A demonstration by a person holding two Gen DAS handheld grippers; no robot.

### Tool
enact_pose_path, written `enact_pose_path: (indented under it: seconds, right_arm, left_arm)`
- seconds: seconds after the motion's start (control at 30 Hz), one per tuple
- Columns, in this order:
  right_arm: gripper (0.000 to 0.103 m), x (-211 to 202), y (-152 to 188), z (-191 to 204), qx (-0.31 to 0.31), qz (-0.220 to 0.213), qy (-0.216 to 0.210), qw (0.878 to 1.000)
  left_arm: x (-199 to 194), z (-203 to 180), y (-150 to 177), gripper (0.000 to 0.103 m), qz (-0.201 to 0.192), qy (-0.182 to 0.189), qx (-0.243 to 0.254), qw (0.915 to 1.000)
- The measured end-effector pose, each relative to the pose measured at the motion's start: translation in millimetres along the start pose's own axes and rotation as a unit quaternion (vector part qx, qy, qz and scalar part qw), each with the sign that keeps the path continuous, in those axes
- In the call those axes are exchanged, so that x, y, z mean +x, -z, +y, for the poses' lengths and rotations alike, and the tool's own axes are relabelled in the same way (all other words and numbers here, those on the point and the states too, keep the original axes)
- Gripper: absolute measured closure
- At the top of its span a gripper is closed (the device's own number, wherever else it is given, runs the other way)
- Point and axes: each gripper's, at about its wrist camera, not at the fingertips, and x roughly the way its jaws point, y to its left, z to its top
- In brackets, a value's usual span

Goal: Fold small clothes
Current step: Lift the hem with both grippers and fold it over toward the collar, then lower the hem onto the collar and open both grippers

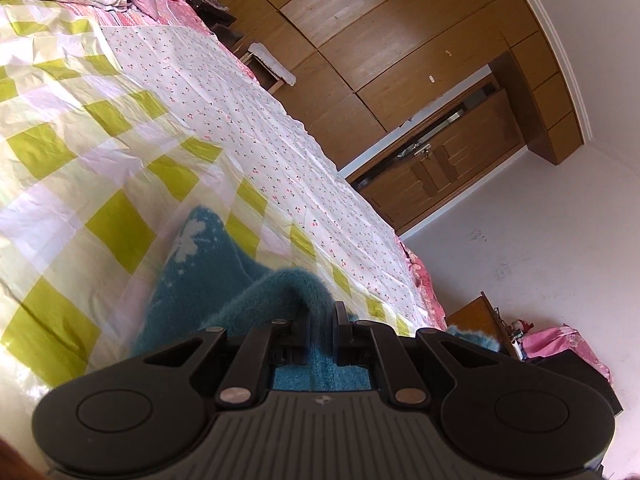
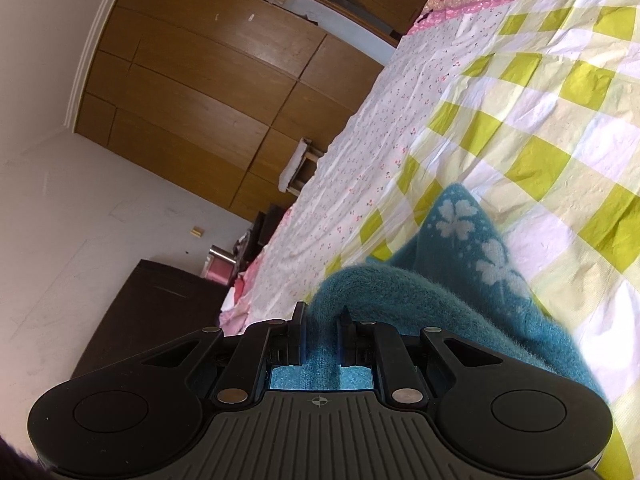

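Teal knit fills the lower middle of both wrist views: one fuzzy sweater point(image 1: 208, 276) with pale flower shapes, lying on the bed point(image 1: 120, 128) and lifted at two places. In the left wrist view, the bed's green-and-cream checked sheet runs across the left side, with a cherry-print strip along its far edge. The sweater spreads over the checks, and a fold of it rises into the left gripper point(image 1: 321, 312), whose jaws are clamped on the knit. To the right stand a wooden wardrobe point(image 1: 400, 40) and a white wall point(image 1: 520, 240).

In the right wrist view, the white wall and the wardrobe point(image 2: 200, 80) take the left side, with a dark cabinet point(image 2: 160, 300) below them. Right of that, the right gripper point(image 2: 322, 312) is likewise closed tight on a raised fold of the sweater point(image 2: 472, 248). The rest of the garment trails off to the right over the checked bed point(image 2: 540, 100).
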Motion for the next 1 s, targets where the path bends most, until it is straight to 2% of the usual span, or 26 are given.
enact_pose_path:
  seconds: [0.27, 0.5, 0.83, 1.0]
  right_arm:
    - [0.089, 44, -10, -11, -0.009, 0.000, 0.052, 0.999]
    - [0.089, 64, -17, -23, -0.002, -0.005, 0.083, 0.997]
    - [0.089, 81, -22, -22, -0.002, -0.011, 0.099, 0.995]
    - [0.087, 88, -24, -38, 0.028, -0.009, 0.109, 0.994]
  left_arm:
    - [25, 13, -13, 0.088, -0.002, -0.013, -0.003, 0.9999]
    - [39, 28, -12, 0.088, 0.003, -0.037, -0.015, 0.9992]
    - [43, 39, -14, 0.088, 0.000, -0.046, -0.046, 0.9979]
    - [47, 38, -16, 0.088, 0.001, -0.048, -0.052, 0.9975]
